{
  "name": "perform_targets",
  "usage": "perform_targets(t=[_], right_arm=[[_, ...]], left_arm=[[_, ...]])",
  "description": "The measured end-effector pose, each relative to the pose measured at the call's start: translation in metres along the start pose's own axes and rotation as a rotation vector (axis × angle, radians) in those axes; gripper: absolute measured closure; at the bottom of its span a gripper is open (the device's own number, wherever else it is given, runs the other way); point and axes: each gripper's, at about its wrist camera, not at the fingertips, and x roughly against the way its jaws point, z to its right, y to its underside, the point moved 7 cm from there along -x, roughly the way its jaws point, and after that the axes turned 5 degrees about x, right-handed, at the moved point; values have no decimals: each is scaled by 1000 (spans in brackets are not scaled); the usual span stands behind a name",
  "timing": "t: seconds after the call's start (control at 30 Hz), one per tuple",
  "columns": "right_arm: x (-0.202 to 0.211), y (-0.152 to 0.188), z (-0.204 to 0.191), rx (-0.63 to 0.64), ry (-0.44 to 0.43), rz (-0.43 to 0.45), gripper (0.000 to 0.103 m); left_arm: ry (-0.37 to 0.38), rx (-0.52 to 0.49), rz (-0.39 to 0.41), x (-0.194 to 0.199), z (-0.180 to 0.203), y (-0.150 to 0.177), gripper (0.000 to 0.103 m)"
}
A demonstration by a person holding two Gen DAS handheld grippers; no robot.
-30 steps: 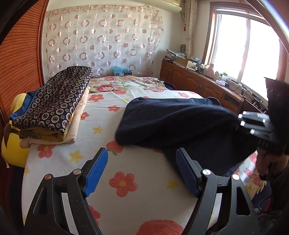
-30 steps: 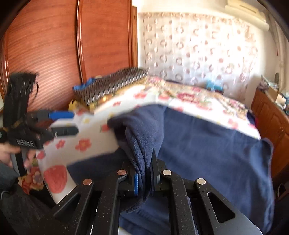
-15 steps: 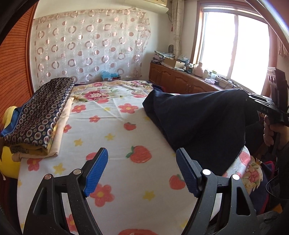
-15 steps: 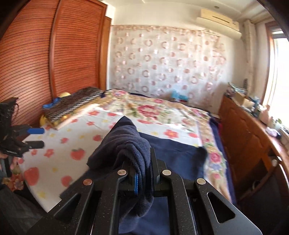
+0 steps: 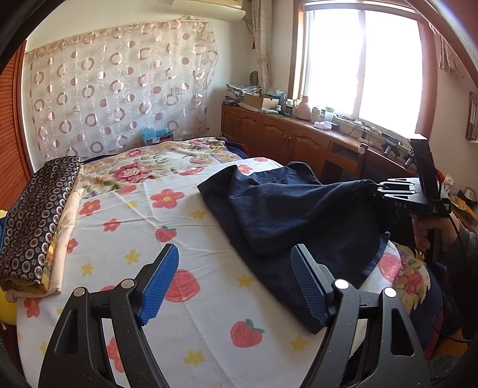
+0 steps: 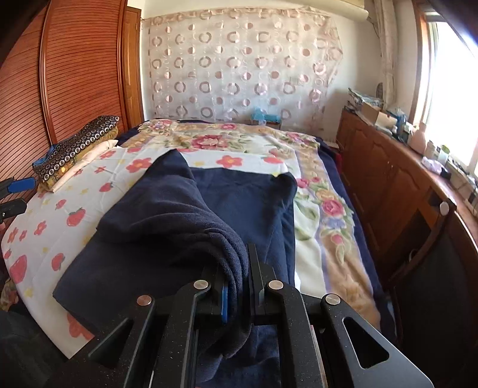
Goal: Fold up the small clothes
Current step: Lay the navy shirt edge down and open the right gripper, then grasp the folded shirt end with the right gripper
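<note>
A bed (image 5: 125,209) fills most of both views, covered by a white sheet (image 5: 209,283) printed with red flowers, strawberries and yellow stars. Further up the bed lies a second cover (image 6: 233,140) with large pink roses and a tan border. A navy garment (image 5: 283,215) made of towel-like cloth lies on the sheet towards the bed's right side, partly doubled over itself.

The right gripper (image 6: 237,286) has its jaws closed tight on a bunched edge of the navy garment (image 6: 191,226), holding that edge raised off the sheet while the rest lies spread on the bed. In the left wrist view the same gripper (image 5: 377,188) shows at the right, held in a hand (image 5: 433,235), with the cloth stretched up to it.

The left gripper (image 5: 234,286) hovers over the bare sheet near the bed's foot, its blue-padded jaws wide apart and holding nothing; the garment's near corner lies just beside its right finger.

Along the bed's left edge sits a folded stack (image 5: 38,218): dark fabric patterned with rings, on top of pale peach bedding. Behind it rises a slatted wooden wardrobe (image 6: 74,71). A sheer curtain (image 5: 119,98) with circle motifs hangs across the far wall, below an air conditioner (image 5: 209,7). On the right, a long wooden cabinet (image 6: 388,185) runs under a bright window (image 5: 358,65), its top crowded with boxes, bottles and cables.
</note>
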Motion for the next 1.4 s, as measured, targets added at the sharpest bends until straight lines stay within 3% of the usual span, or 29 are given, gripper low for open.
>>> perform_targets(t=[0.4, 0.63, 0.8, 1.17, 1.4], right_arm=[[32, -3, -2, 7, 33, -15, 68], [52, -12, -21, 14, -4, 65, 60], [30, -27, -61, 58, -89, 58, 58], [-25, -29, -154, 201, -310, -75, 58], [-58, -33, -152, 267, -327, -146, 58]], left_arm=[[-9, -5, -16, -13, 6, 0, 25], [-15, 8, -14, -15, 4, 0, 25], [-20, 11, -14, -13, 2, 2, 25], [-32, 34, -7, -8, -10, 6, 25], [-41, 36, -18, -13, -18, 7, 25]])
